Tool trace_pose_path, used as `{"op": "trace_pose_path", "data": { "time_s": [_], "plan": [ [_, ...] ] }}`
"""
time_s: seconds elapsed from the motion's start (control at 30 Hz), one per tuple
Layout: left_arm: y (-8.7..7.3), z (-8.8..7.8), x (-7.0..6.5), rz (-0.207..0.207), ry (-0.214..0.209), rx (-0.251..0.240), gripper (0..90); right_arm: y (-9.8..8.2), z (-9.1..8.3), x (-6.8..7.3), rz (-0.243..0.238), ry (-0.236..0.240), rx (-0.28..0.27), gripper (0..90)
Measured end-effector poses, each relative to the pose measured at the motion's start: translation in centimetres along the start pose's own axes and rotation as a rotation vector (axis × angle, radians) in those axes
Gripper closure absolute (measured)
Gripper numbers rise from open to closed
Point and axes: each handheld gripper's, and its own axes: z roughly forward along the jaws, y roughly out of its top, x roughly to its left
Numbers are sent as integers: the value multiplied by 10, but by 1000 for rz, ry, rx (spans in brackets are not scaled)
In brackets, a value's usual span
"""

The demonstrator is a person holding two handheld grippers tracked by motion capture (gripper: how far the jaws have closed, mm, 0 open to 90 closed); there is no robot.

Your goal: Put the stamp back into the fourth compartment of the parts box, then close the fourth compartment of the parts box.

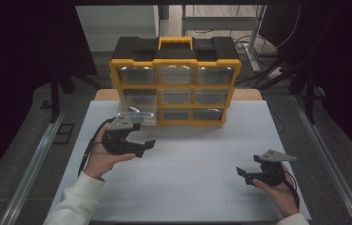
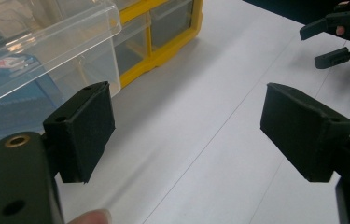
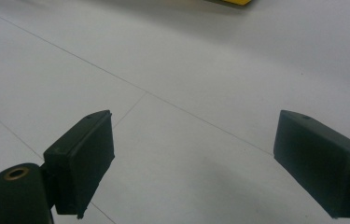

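A yellow-and-black drawer cabinet [image 1: 175, 79] with several clear drawers stands at the back of the white table [image 1: 187, 187]. Its bottom-left clear drawer [image 1: 140, 116] is pulled out and holds a small item; in the left gripper view this drawer [image 2: 46, 51] shows something blue inside it. My left gripper [image 1: 145, 147] is open and empty just in front of that drawer, apart from it, and my left gripper [image 2: 189, 130] points across the table. My right gripper [image 1: 243, 175] hovers open and empty at the front right, and in its own view my right gripper [image 3: 193, 163] looks over bare table.
The cabinet's yellow frame [image 2: 163, 46] runs behind the open drawer. The right gripper [image 2: 338, 42] appears far off across the table in the left gripper view. Metal rails [image 1: 33, 159] flank the table, and desk legs and cables lie behind it.
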Motion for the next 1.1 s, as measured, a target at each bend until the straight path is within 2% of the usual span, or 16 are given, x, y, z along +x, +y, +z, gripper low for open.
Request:
{"op": "trace_pose_path", "data": {
  "time_s": [0.37,0.5,0.67,0.77,0.83,0.87,0.9,1.03,1.1],
  "plan": [
    [-2,2,3,-7,9,12,190,0,-1,-1,1,-2,-4,125],
    [-3,4,6,-16,20,18,256,0,-1,-1,3,-4,1,125],
    [-7,7,9,-21,37,27,426,-1,-2,-1,3,-6,-1,126],
    [-8,7,13,-45,40,29,616,-1,-2,-1,2,-6,0,126],
    [-9,6,16,-63,11,27,779,-1,-2,-1,3,-5,0,126],
    [-9,5,16,-63,15,24,863,-1,-2,-1,2,-4,0,125],
    [-8,4,17,-70,18,20,898,-1,-2,-1,2,-5,0,125],
    [-9,3,21,-91,10,19,900,-1,-1,-1,2,-6,0,125],
    [-10,4,24,-103,25,16,900,-1,-1,-1,1,-7,0,126]
  ]
}}
